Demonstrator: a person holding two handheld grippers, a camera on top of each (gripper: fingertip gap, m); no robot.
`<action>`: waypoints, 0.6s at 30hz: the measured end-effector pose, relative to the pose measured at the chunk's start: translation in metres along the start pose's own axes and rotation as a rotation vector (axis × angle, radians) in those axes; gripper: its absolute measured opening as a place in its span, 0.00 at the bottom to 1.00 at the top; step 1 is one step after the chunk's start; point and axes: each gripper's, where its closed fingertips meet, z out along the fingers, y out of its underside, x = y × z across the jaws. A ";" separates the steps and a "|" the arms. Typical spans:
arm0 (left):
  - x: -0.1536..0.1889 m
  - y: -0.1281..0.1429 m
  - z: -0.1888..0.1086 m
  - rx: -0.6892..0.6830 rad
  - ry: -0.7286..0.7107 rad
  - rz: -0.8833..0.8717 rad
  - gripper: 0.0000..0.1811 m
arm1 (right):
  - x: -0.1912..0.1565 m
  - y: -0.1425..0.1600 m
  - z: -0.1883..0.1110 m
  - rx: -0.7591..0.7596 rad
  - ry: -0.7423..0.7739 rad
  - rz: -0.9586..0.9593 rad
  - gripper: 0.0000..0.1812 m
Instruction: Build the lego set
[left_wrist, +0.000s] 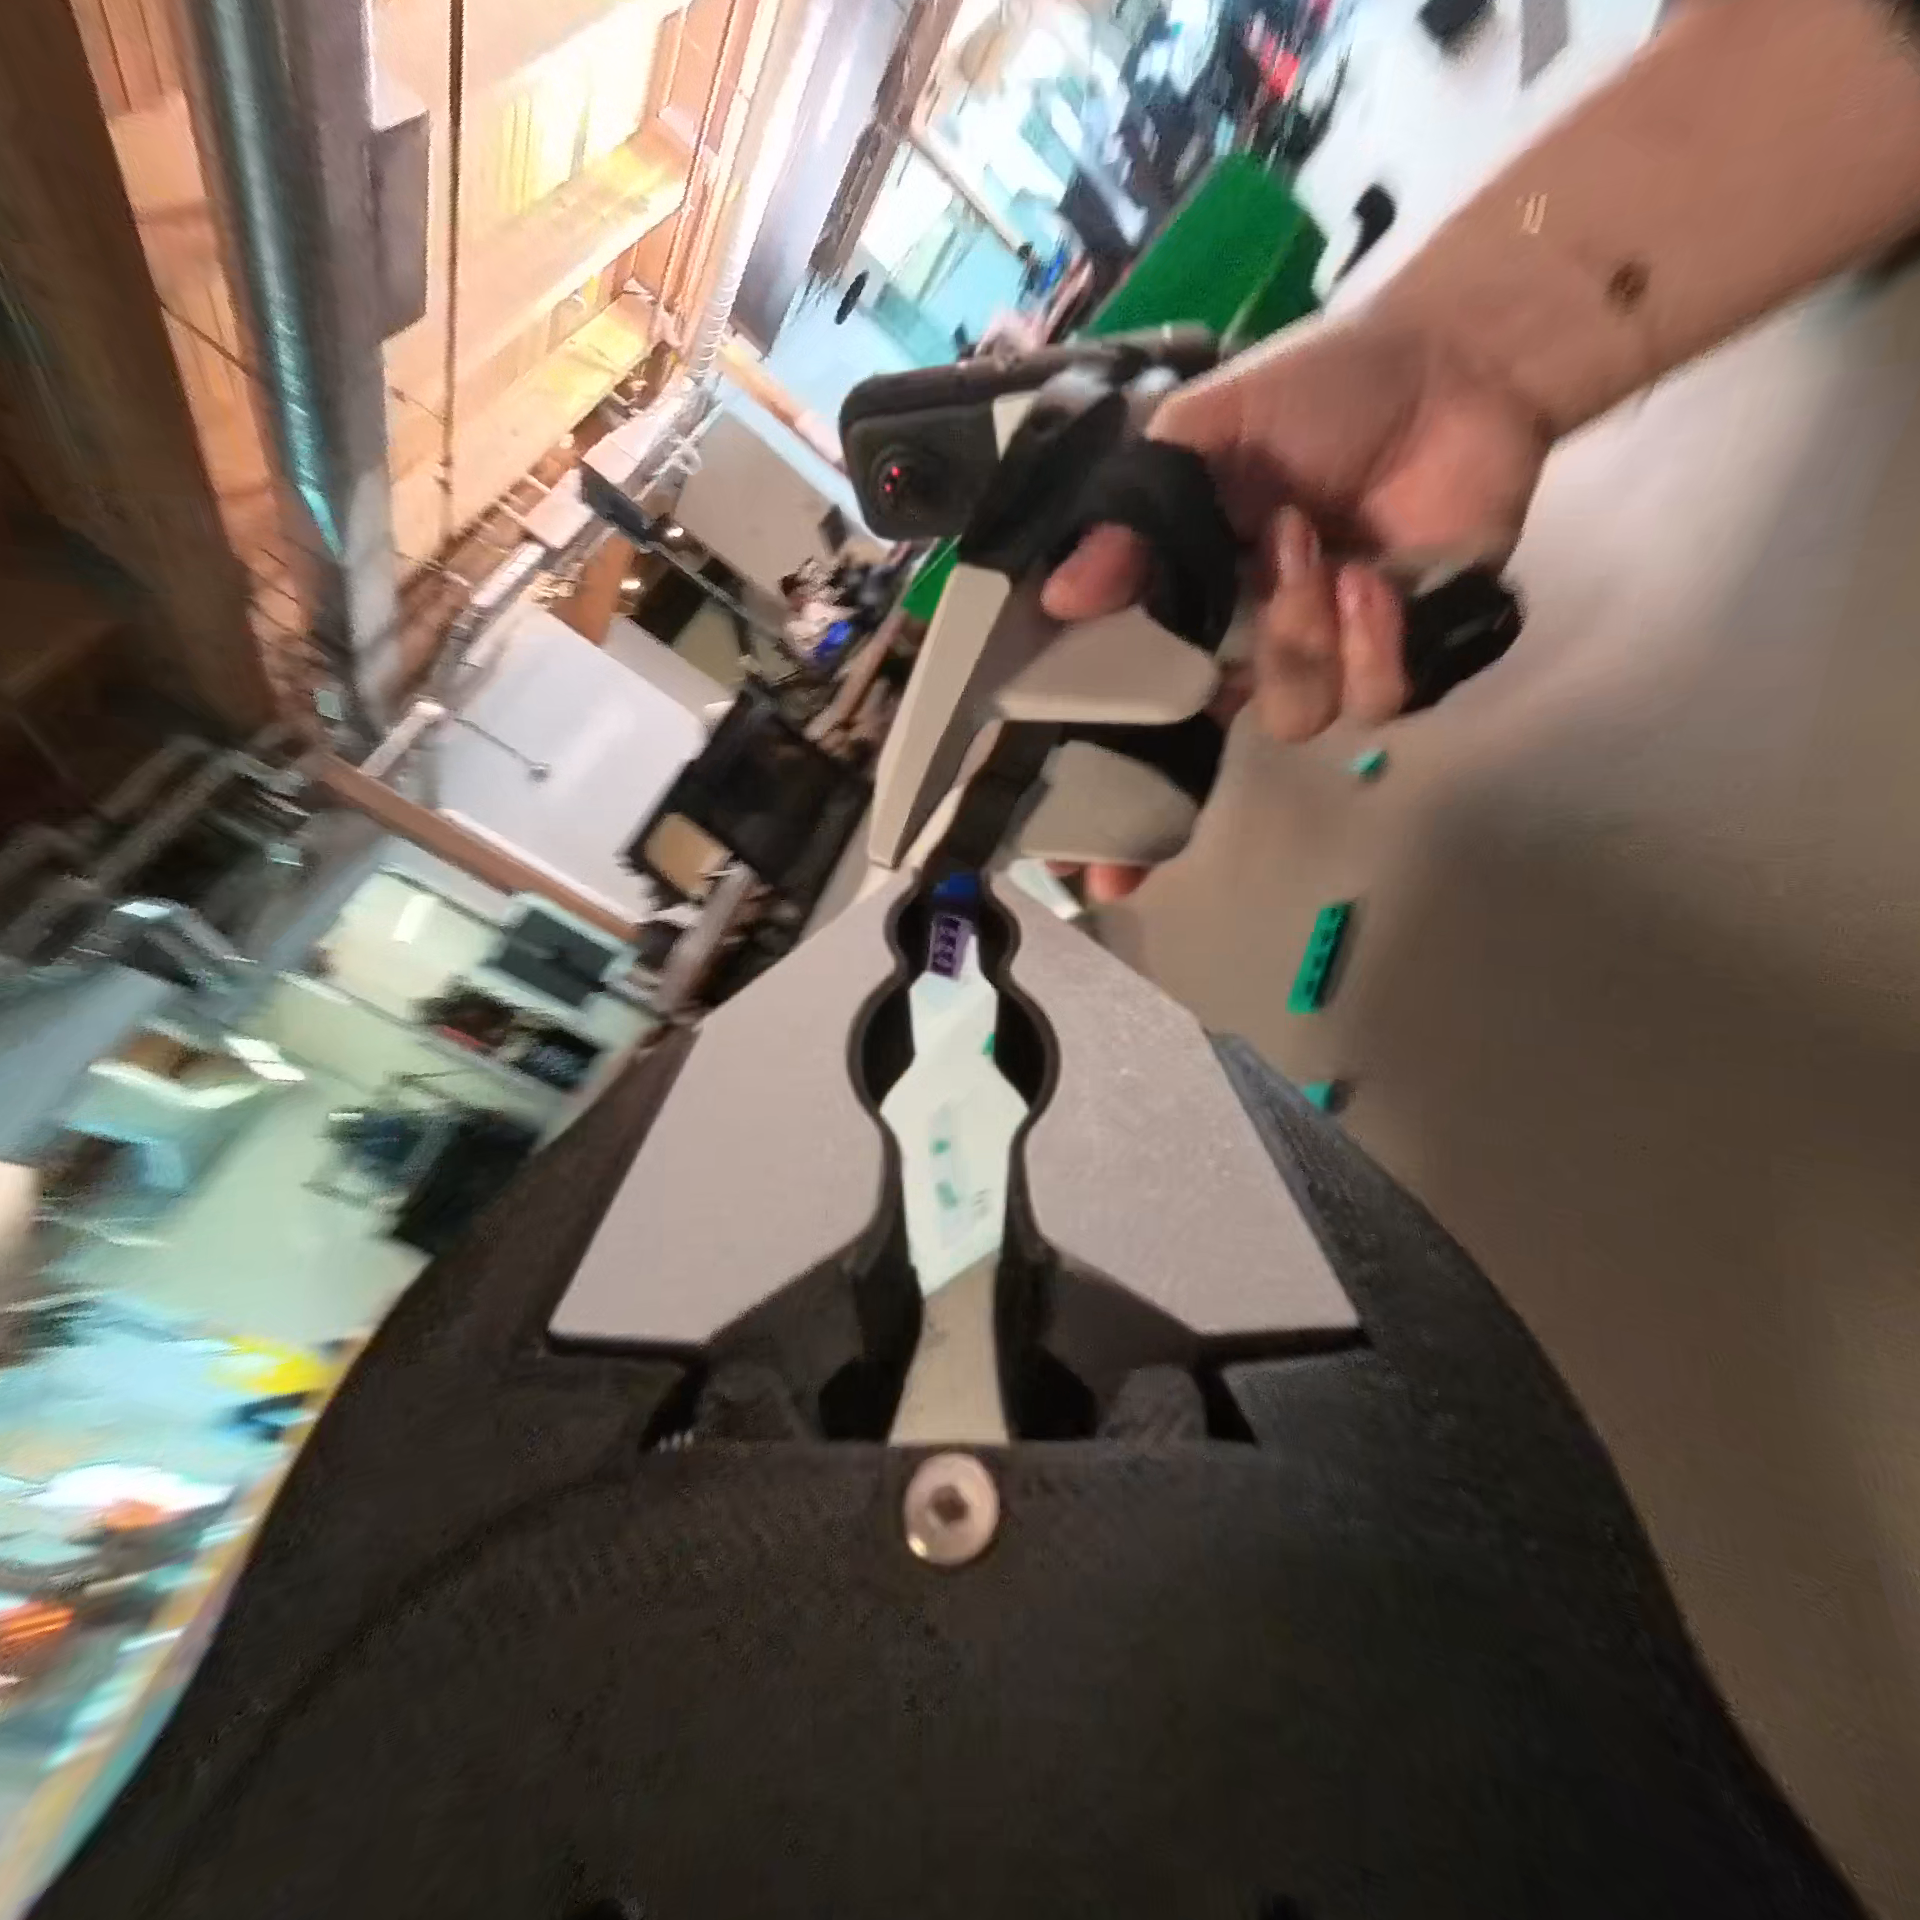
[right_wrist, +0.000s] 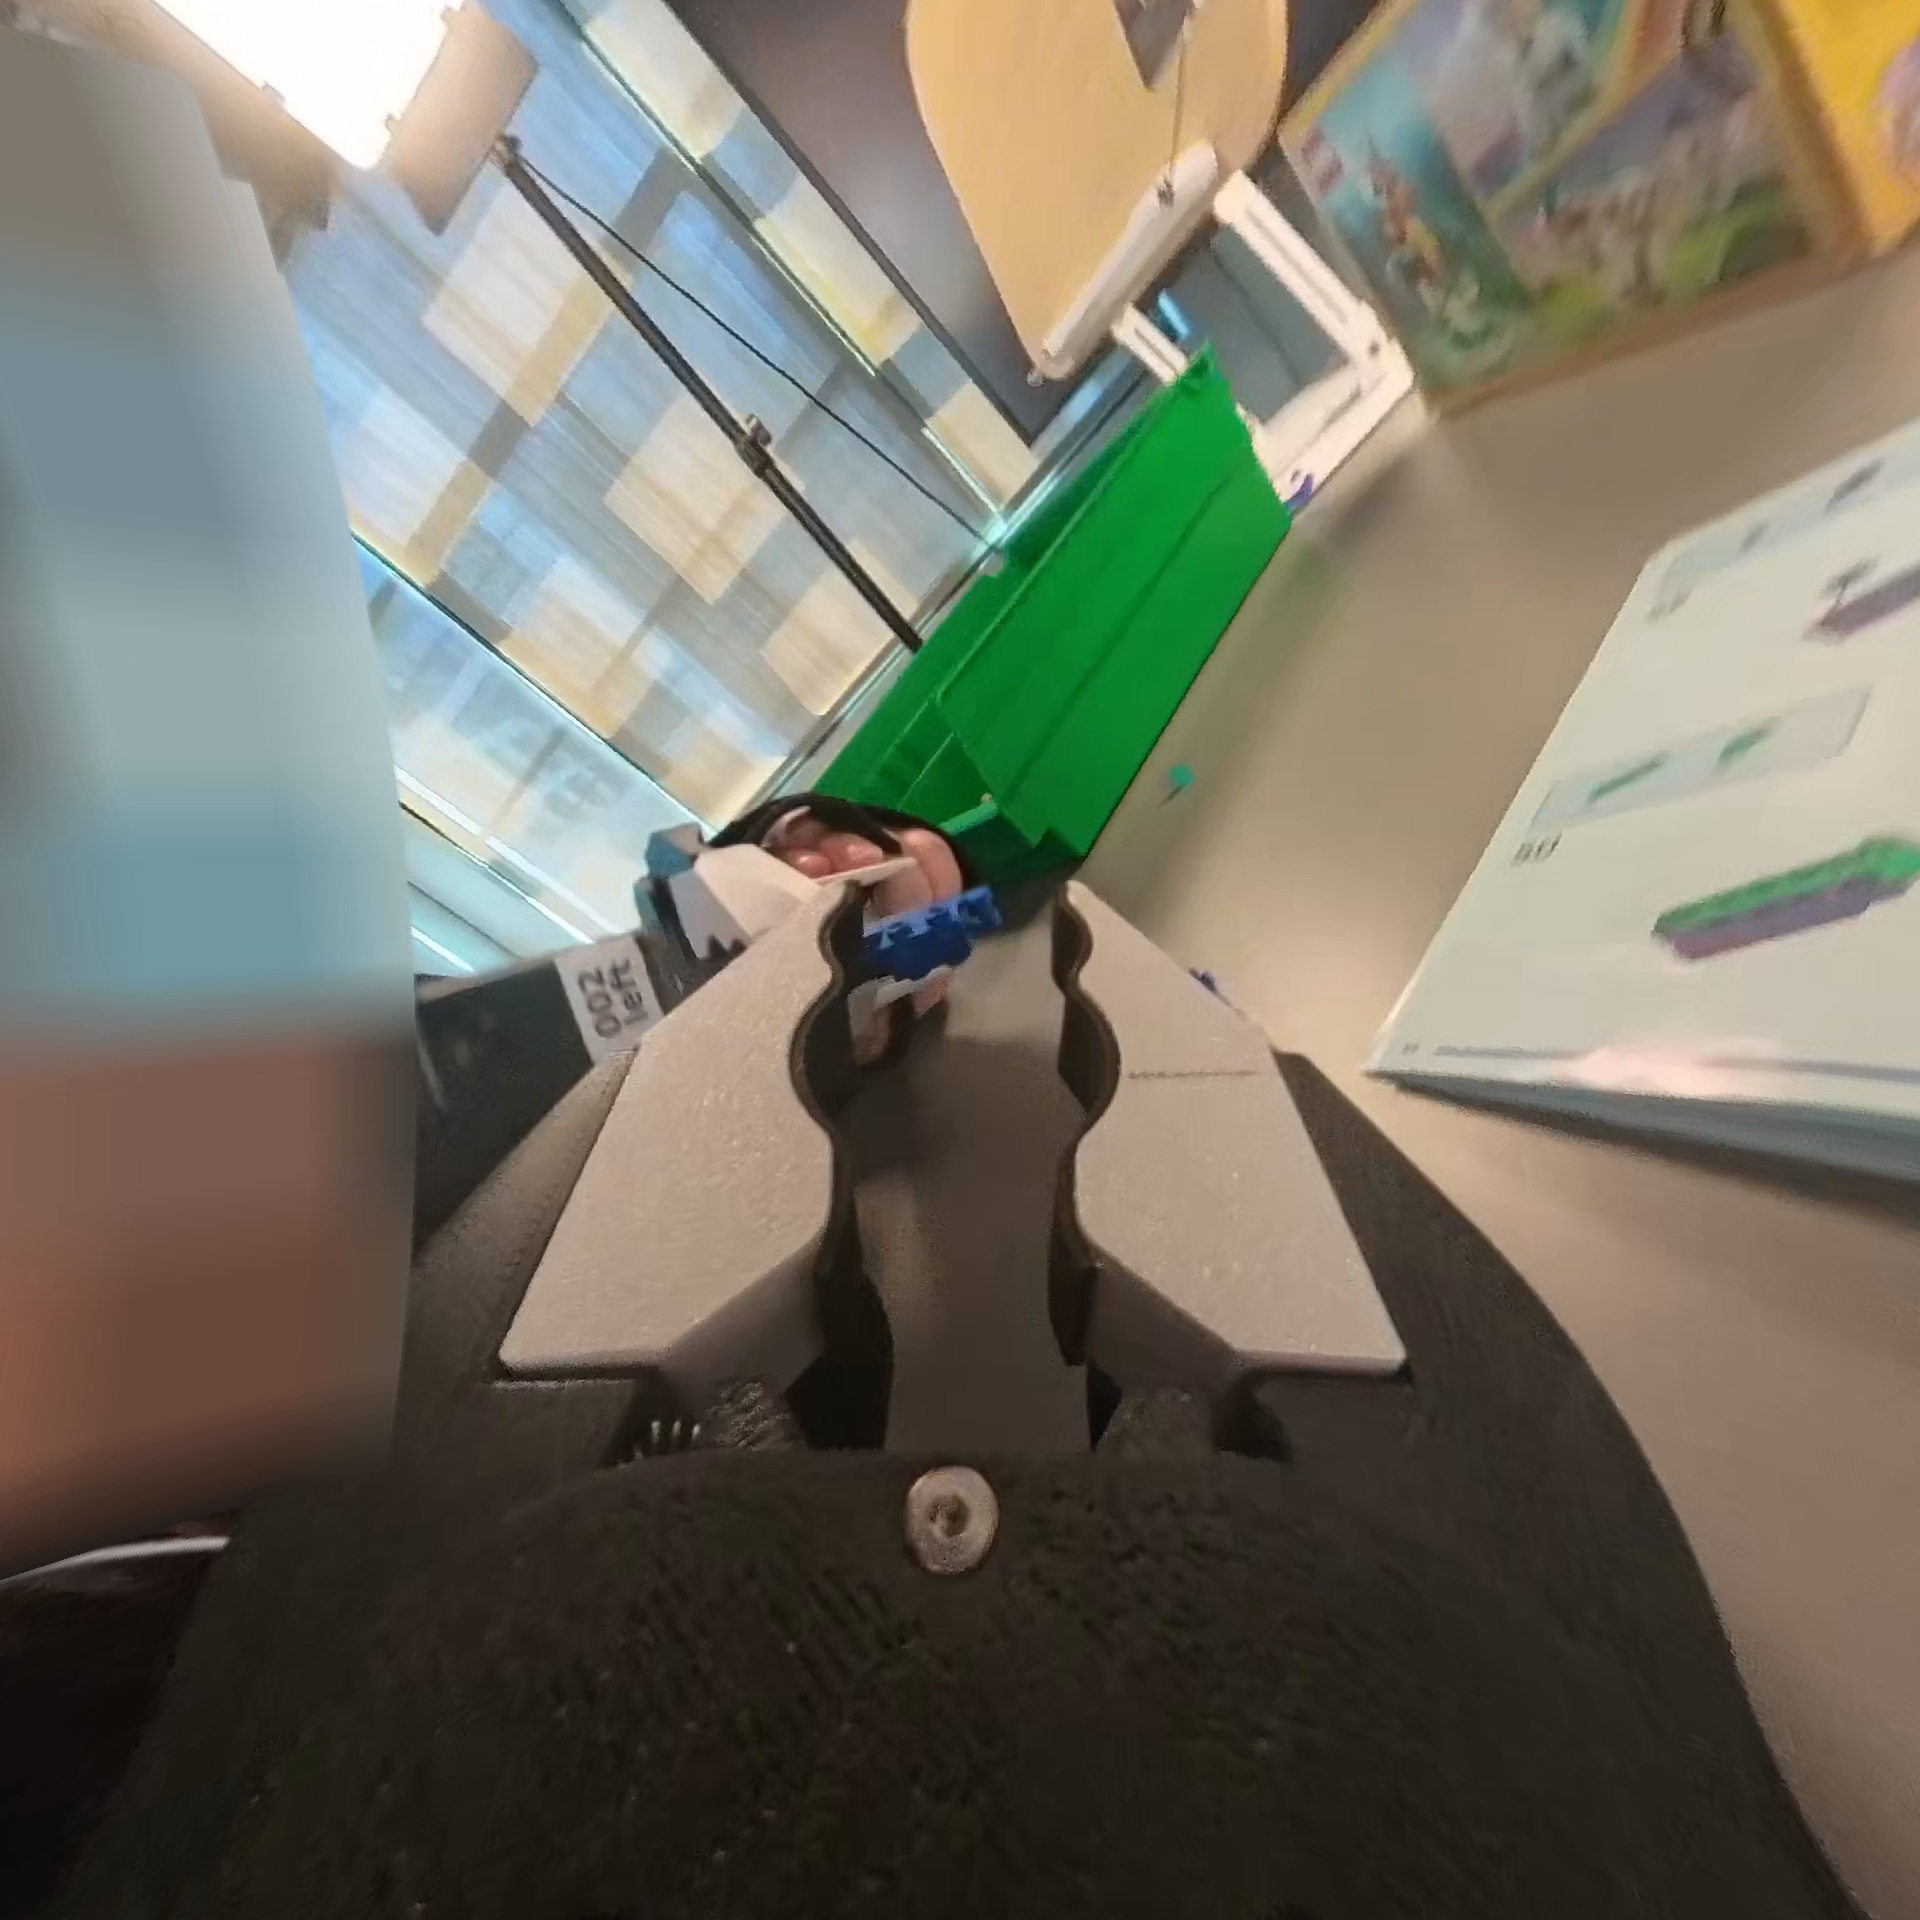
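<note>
My left gripper (left_wrist: 951, 904) is shut on a small lego piece (left_wrist: 951, 940), purple with a blue part at its far end, and holds it above the table. My right gripper (right_wrist: 951, 914) is open. Its tips stand on either side of the blue brick (right_wrist: 925, 930), close to it, and its right finger is apart from the brick. In the left wrist view the right gripper (left_wrist: 966, 842), held by a hand (left_wrist: 1351, 499), points down at my left gripper's tips. In the right wrist view the left gripper's fingers (right_wrist: 727, 894) show behind the brick.
Loose green bricks (left_wrist: 1320, 956) lie on the grey table (left_wrist: 1662, 1143) to the right. A green bin (right_wrist: 1091, 644) stands farther back. An open instruction booklet (right_wrist: 1662, 831) lies at the right, with a lego box (right_wrist: 1558, 156) behind it.
</note>
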 end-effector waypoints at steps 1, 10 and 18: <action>-0.002 -0.003 -0.001 0.033 0.027 -0.101 0.04 | -0.003 -0.004 -0.002 0.010 0.001 -0.070 0.20; -0.024 -0.028 -0.015 0.332 0.195 -0.841 0.04 | -0.037 -0.004 -0.007 0.029 -0.044 -0.621 0.22; -0.038 -0.027 -0.020 0.466 0.269 -1.176 0.04 | -0.048 0.005 -0.004 0.033 -0.070 -0.768 0.14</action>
